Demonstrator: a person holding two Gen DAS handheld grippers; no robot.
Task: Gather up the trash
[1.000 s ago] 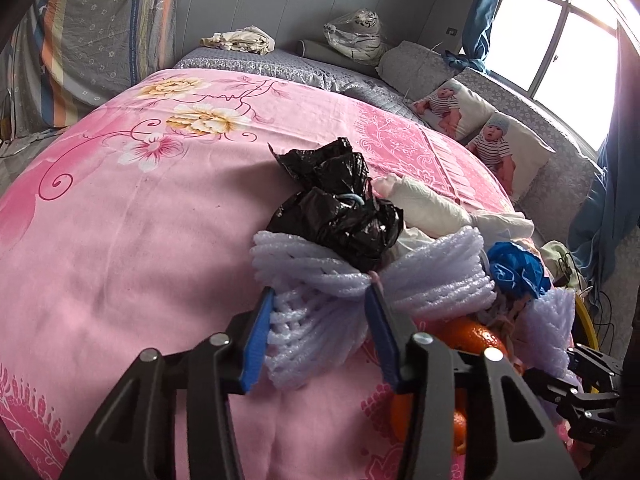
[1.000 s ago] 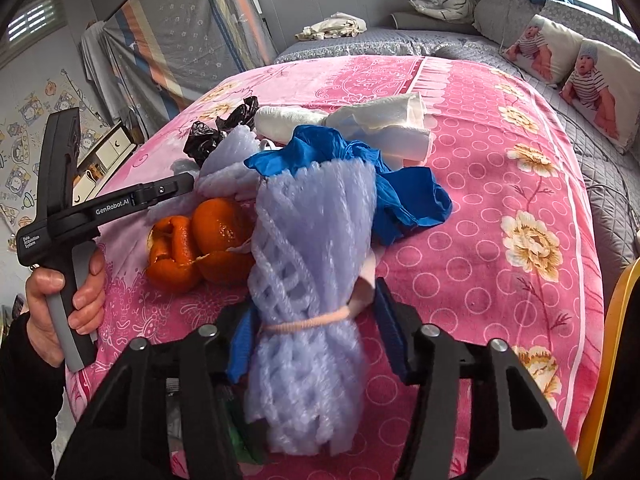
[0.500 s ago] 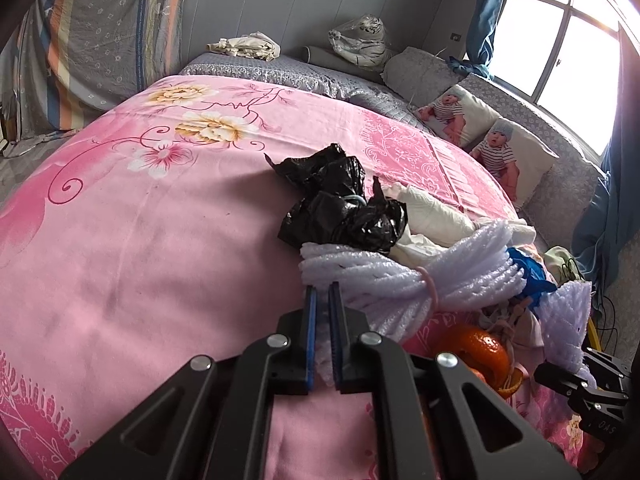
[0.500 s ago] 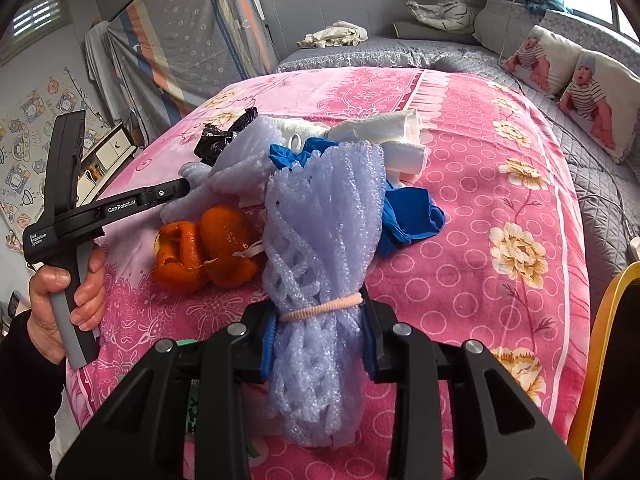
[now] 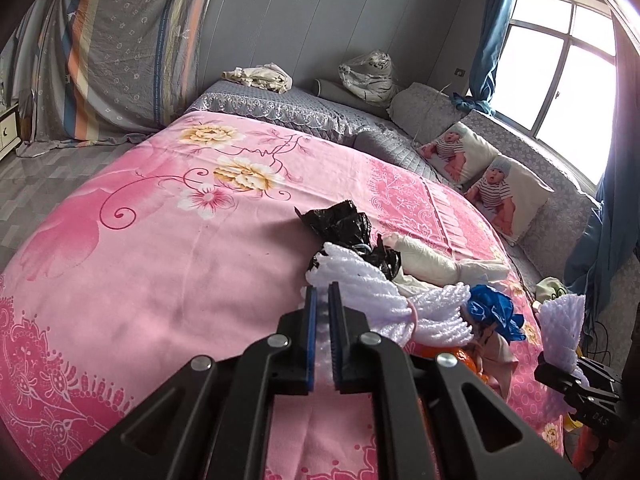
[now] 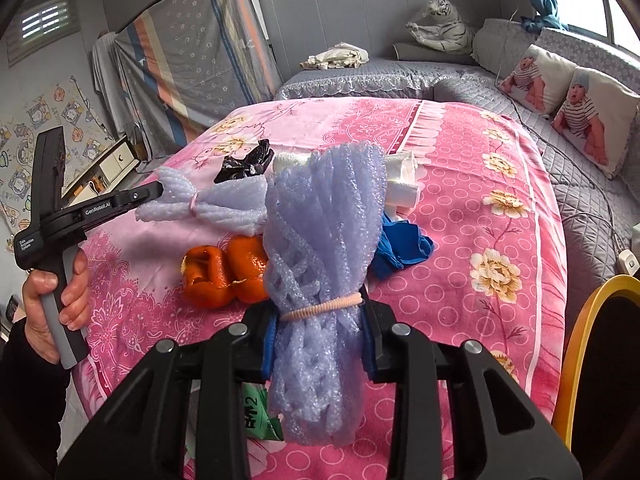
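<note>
My left gripper (image 5: 323, 304) is shut on one end of a white foam net bundle (image 5: 384, 292) tied with a pink band, lifted over the pink bed; it also shows in the right wrist view (image 6: 208, 202). My right gripper (image 6: 320, 332) is shut on a second lilac foam net bundle (image 6: 324, 240), held upright above the bed. On the bed lie a black plastic bag (image 5: 340, 226), orange peels (image 6: 224, 272), a blue plastic bag (image 6: 400, 248) and white crumpled paper (image 5: 428, 260).
The pink floral bedspread (image 5: 160, 280) covers the bed. Baby-print pillows (image 5: 480, 168) and a grey sofa lie at the right. A yellow-rimmed bin (image 6: 592, 340) stands at the bed's right edge. A green packet (image 6: 256, 412) lies below my right gripper.
My left gripper closed on the white foam net and lifted it. My right gripper closed on the lilac net bundle and raised it off the bed.
</note>
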